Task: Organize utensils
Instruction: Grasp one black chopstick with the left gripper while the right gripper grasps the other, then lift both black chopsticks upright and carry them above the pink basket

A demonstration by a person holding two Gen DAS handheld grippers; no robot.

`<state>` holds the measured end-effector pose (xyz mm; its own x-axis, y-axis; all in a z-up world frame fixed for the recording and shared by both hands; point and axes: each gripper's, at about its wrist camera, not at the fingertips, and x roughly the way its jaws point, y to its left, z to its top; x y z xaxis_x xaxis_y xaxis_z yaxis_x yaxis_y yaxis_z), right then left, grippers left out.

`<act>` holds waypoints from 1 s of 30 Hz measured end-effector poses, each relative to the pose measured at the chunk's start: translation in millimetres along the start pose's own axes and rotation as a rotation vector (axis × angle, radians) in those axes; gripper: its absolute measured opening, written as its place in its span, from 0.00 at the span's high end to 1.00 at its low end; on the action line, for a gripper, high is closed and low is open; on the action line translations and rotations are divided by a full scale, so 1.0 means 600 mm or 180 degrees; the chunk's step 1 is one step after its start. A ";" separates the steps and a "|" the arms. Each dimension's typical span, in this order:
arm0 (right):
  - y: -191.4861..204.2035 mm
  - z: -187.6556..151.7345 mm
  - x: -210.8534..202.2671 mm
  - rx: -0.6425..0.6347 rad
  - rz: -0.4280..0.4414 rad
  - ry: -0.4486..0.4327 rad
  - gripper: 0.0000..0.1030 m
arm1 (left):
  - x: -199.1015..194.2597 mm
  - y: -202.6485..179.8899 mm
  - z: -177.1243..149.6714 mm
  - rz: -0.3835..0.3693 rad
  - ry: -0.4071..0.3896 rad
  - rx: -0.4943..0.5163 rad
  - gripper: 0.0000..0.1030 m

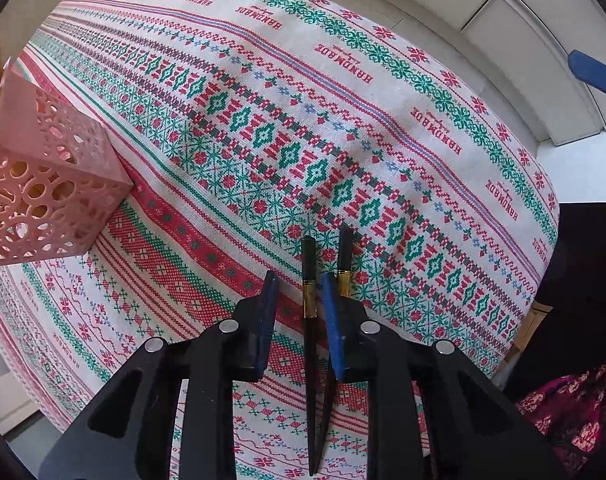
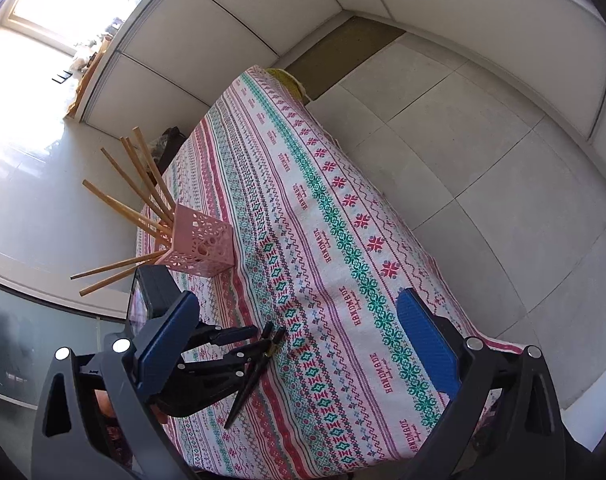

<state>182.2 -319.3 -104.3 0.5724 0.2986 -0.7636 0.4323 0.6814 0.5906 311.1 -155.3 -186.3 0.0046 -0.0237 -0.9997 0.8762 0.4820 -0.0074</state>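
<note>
Two black chopsticks with gold bands lie on the patterned tablecloth [image 1: 343, 92] near its edge. My left gripper [image 1: 301, 320] points down over them. One black chopstick [image 1: 307, 300] runs between its blue pads, with a gap still showing at the left pad. The other chopstick [image 1: 345, 256] passes under the right finger. The right wrist view shows the same gripper [image 2: 255, 340] over the black chopsticks [image 2: 249, 384]. A pink perforated holder [image 1: 51, 184] [image 2: 203, 244] stands to the left with several wooden chopsticks [image 2: 143, 188] in it. My right gripper [image 2: 299, 340] hovers open and empty.
The tablecloth's near edge [image 2: 263, 456] drops off just past the chopstick tips. Pale floor tiles [image 2: 483, 140] and white wall panels surround the table. A person's floral garment [image 1: 575, 412] is at the right. A blue finger of the right gripper [image 1: 595, 76] shows at the upper right.
</note>
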 end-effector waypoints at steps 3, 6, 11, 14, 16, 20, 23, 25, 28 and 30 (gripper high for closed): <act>0.012 -0.006 0.016 -0.0117 -0.0077 0.0109 0.07 | 0.000 -0.020 -0.015 0.0121 -0.0135 -0.0073 0.91; 0.030 -0.018 0.033 -0.0184 -0.0078 0.0182 0.07 | -0.001 -0.030 -0.047 0.0202 -0.0337 -0.0298 0.94; 0.076 -0.058 0.099 -0.0419 -0.0159 0.0587 0.16 | -0.048 0.026 -0.140 0.0072 -0.1020 -0.1106 0.94; 0.113 -0.088 0.145 -0.0614 -0.0373 0.0766 0.31 | -0.091 0.046 -0.212 -0.0092 -0.1474 -0.1443 0.94; 0.131 -0.102 0.173 -0.0649 -0.0522 0.0854 0.39 | -0.121 0.052 -0.241 -0.0061 -0.1697 -0.1537 0.94; 0.140 -0.115 0.217 -0.0530 -0.0842 0.0946 0.54 | -0.193 0.071 -0.285 -0.0059 -0.2135 -0.1579 0.94; 0.139 -0.118 0.240 -0.0457 -0.1043 0.0967 0.58 | -0.219 0.085 -0.319 -0.0104 -0.2319 -0.1587 0.94; 0.146 -0.119 0.246 -0.0450 -0.1135 0.0914 0.58 | -0.238 0.086 -0.337 -0.0143 -0.2422 -0.1583 0.94; 0.164 -0.121 0.260 -0.0490 -0.1204 0.0888 0.57 | -0.254 0.090 -0.354 -0.0147 -0.2504 -0.1605 0.94; 0.182 -0.122 0.271 -0.0564 -0.1298 0.0835 0.56 | -0.261 0.094 -0.365 -0.0117 -0.2549 -0.1639 0.94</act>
<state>271.5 -147.6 -183.0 0.1781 0.1273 -0.9757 0.4462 0.8733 0.1954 254.2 67.1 -35.3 0.4774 -0.5475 -0.6872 0.5634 0.7909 -0.2388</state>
